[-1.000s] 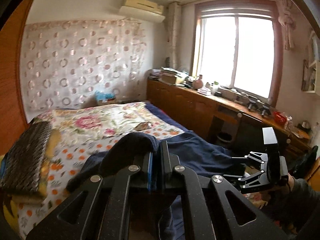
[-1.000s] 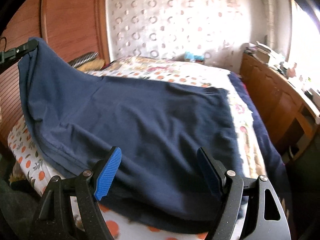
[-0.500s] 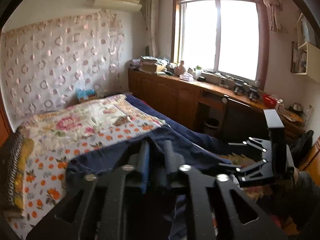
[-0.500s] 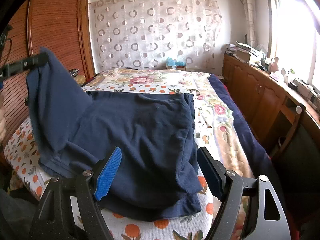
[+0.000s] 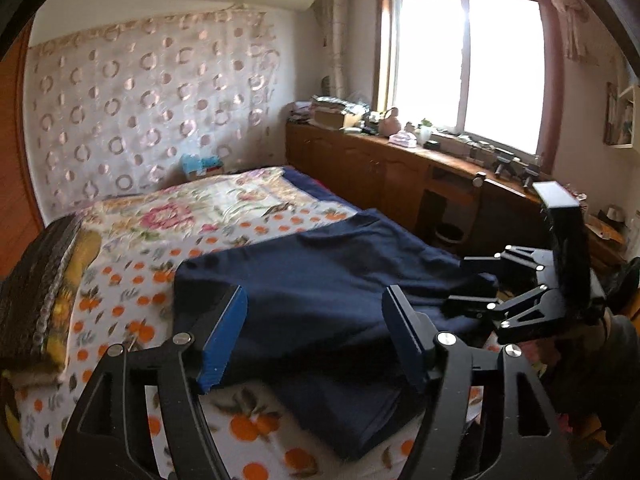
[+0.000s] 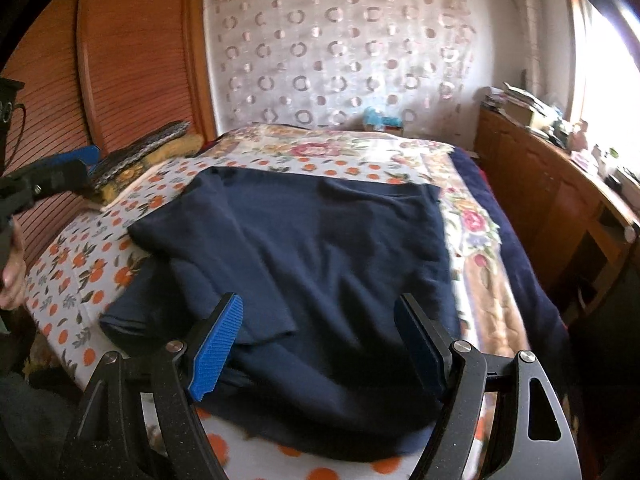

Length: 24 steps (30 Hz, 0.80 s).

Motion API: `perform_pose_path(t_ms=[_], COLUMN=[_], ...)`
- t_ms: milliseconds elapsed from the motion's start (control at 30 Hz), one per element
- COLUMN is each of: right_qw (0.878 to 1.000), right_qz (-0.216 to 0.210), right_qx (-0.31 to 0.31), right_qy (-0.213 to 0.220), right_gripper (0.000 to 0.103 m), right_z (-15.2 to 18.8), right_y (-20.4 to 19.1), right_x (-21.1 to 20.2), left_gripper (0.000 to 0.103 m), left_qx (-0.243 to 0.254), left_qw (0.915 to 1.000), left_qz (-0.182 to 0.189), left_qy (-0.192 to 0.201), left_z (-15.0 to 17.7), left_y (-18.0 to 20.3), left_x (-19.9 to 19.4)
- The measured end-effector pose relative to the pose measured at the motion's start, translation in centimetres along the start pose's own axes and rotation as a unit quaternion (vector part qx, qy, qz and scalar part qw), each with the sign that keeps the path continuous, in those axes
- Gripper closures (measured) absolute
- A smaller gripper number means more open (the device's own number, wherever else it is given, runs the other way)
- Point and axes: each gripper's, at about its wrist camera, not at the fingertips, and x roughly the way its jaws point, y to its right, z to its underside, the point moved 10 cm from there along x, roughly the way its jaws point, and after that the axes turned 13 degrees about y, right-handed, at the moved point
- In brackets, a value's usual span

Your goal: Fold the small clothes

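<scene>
Hovering nearest, left gripper (image 5: 314, 328) with jaws spread apart, gripping nothing. Likewise hanging wide apart and empty over the near hem, right gripper (image 6: 318, 344). Lying just beyond, folded over itself on the orange-print bedspread (image 6: 92, 256), navy garment (image 6: 304, 248). Resting further off by the wooden headboard (image 6: 132, 60), dark woven pillow (image 5: 36, 280).

The left hand-held gripper (image 5: 312, 336) has released the navy garment (image 5: 340, 292).
</scene>
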Motion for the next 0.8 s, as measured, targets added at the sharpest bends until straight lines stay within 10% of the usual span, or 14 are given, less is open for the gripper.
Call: perform_pose_path(t_ms=[300,400,467,533,800], right_qw=[0.996,0.995,0.994,0.993,0.995], right_qz=[-0.059,-0.066,-0.081,-0.090,-0.089], right_qx=[-0.044,-0.040,-0.031,-0.033,-0.040], right_qy=[-0.043,-0.064,-0.072,-0.067,0.023], right_gripper=[0.024,0.037,0.074,0.090,0.095], right_z=[1.3,1.7,1.8,1.2,-4.9], right_y=[-4.1,-3.4,-2.9,-3.0,-2.6], right_x=[3.1,4.5,4.9,4.8,0.8], left_gripper=[0.032,0.032,0.032,0.032,0.032], left_qx=[-0.009,-0.013,-0.015,-0.019,-0.044], left_qw=[0.9991,0.9988,0.9986,0.9986,0.9982], left_qz=[-0.037,-0.042,-0.044,-0.044,-0.039], left_qy=[-0.018,-0.022,-0.023,-0.022,-0.015], left_z=[2.9,3.6,4.0,4.2,3.9], left_y=[-3.0,-3.5,-3.9,-4.1,-4.6], left_x=[-1.2,-1.3,-1.3,-1.4,-1.7])
